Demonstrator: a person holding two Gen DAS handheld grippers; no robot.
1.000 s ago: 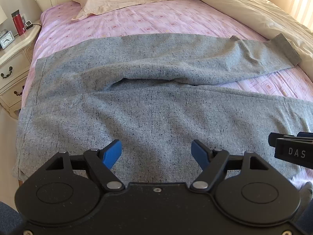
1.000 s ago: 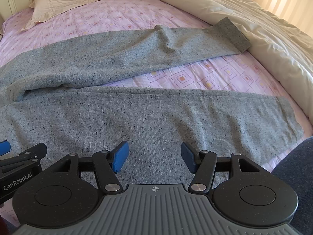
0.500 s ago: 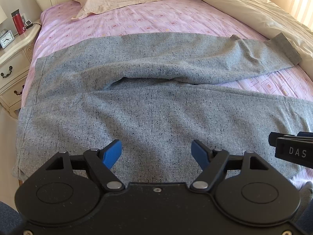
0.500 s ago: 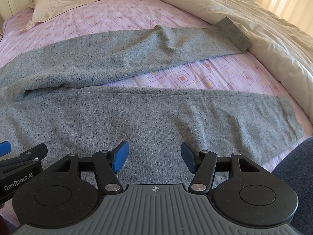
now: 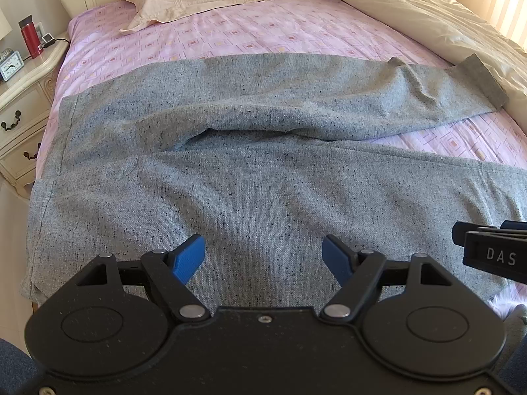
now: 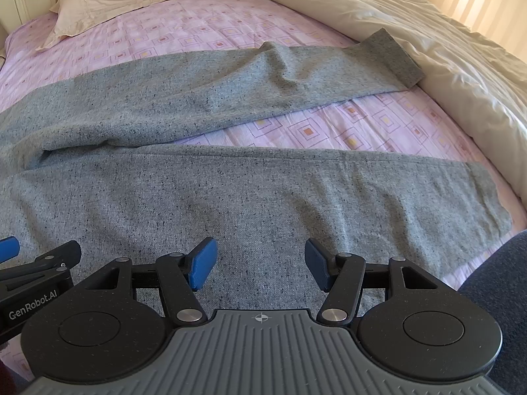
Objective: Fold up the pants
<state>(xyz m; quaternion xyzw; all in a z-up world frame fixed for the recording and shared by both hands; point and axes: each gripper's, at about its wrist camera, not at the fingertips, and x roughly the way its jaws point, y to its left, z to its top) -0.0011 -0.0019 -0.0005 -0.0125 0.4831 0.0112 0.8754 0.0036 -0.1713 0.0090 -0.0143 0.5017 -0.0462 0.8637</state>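
Grey pants (image 5: 263, 177) lie spread across the pink bed (image 5: 250, 33), filling the middle of both frames, waist at the left, legs running right with a strip of sheet showing between them; the far leg's cuff (image 6: 393, 56) touches the cream duvet (image 6: 428, 26) at upper right. Left tongs (image 5: 263, 258) and right tongs (image 6: 260, 263) hover at the bottom over the near leg, both apart, holding nothing
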